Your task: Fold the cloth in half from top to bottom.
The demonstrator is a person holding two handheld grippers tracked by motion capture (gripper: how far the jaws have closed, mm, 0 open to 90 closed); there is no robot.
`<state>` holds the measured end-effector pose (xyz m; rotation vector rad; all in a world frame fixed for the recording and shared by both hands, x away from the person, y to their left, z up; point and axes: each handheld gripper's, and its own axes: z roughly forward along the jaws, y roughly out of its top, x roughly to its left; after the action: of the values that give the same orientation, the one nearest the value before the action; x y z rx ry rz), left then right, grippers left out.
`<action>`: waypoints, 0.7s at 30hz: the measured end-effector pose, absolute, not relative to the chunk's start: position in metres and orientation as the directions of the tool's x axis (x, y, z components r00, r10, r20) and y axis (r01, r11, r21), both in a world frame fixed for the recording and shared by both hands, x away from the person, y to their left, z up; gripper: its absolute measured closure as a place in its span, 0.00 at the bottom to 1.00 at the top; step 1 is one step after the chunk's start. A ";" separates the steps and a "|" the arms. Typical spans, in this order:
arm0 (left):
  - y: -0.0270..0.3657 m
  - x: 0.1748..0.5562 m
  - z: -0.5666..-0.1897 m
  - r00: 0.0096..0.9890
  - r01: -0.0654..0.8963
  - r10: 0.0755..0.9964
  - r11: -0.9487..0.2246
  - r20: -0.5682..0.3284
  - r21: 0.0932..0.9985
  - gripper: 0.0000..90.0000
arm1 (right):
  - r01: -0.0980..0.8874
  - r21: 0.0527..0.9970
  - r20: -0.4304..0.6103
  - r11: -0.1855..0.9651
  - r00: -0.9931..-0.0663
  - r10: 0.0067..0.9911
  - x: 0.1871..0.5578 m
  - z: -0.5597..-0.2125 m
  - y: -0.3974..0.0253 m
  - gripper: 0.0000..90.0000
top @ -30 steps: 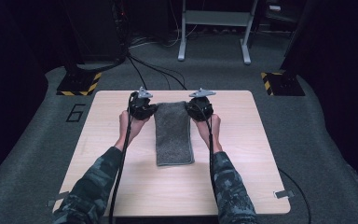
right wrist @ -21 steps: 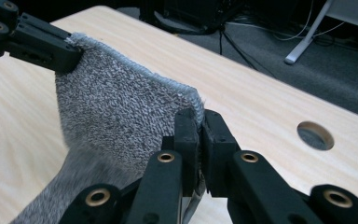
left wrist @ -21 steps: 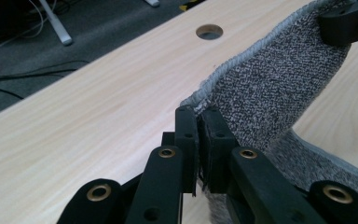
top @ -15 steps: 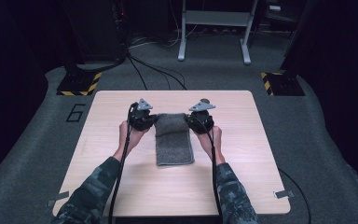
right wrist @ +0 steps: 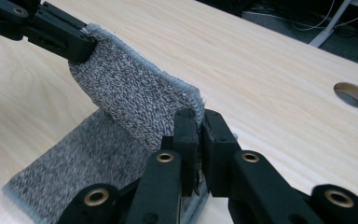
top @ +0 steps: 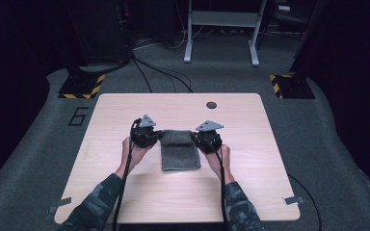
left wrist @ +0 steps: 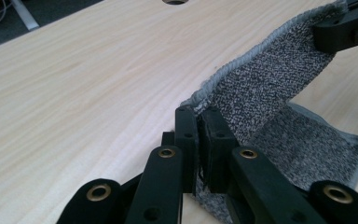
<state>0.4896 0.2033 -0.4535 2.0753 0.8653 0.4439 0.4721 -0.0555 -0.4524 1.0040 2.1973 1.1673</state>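
The grey knitted rectangular towel [top: 180,150] hangs between the left gripper [top: 147,137] and right gripper [top: 208,141], each clamped on a far corner, lifted above the light wooden table [top: 125,115].

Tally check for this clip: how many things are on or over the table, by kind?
Grey towel: 1, far edge lifted, near part flat on the table.
Handheld grippers: 2, the left gripper and the right gripper, each shut on a far corner of the towel.
Total: 3
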 end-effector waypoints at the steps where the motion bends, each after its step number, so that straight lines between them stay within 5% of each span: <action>1: 0.203 0.488 -0.455 0.701 0.425 0.713 -0.416 -0.001 0.804 0.95 | 0.387 0.842 -0.053 0.376 -0.635 0.771 0.470 -0.455 -0.056 0.95; 21: 0.199 0.456 -0.494 0.766 0.438 0.642 -0.469 -0.045 0.767 0.92 | 0.458 0.789 -0.017 0.410 -0.651 0.759 0.440 -0.498 -0.068 0.93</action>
<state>0.4563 0.1991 -0.4943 2.1391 0.8035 0.3168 0.4397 -0.0681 -0.4980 1.0454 2.2979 1.1122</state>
